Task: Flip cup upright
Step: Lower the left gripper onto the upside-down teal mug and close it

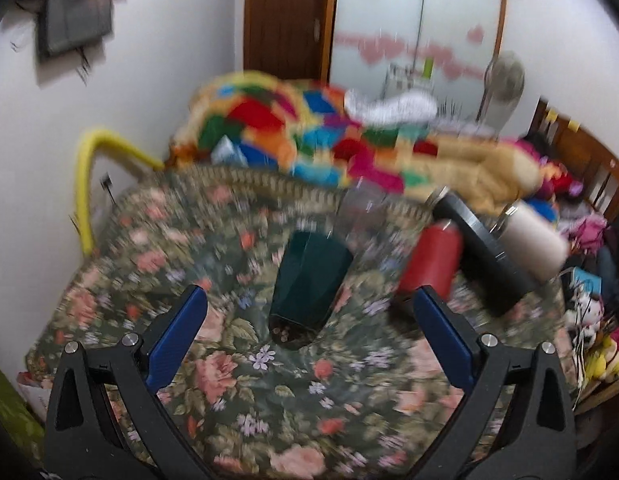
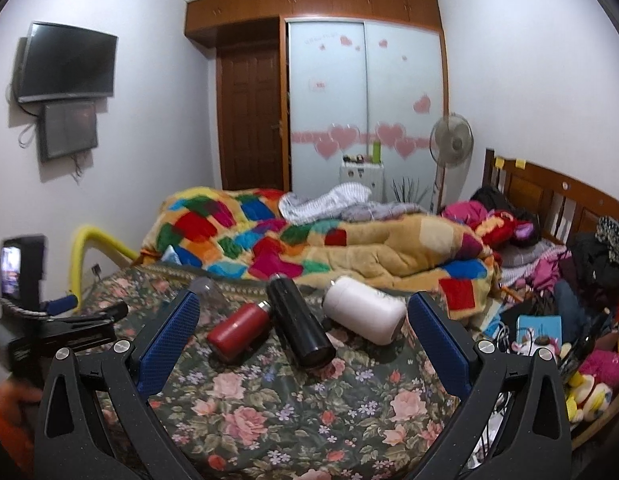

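Left tongs [image 1: 309,312] spread wide, pinching nothing, view blurred. Dark green cup [image 1: 311,278] lies on its side on floral bedspread [image 1: 269,400], dead ahead between blue pads [image 1: 177,336], open mouth toward tongs. Clear cup [image 1: 359,212] just beyond it, hazy. Right of that: red bottle [image 1: 429,260], black bottle [image 1: 485,256], white bottle [image 1: 533,240], all toppled. Right tongs [image 2: 303,320] spread too, empty; same three bottles ahead between its fingers, black one nearest. Left tongs visible far left, well apart.

Left wrist view motion-blurred; clear cup [image 1: 359,216] barely legible.
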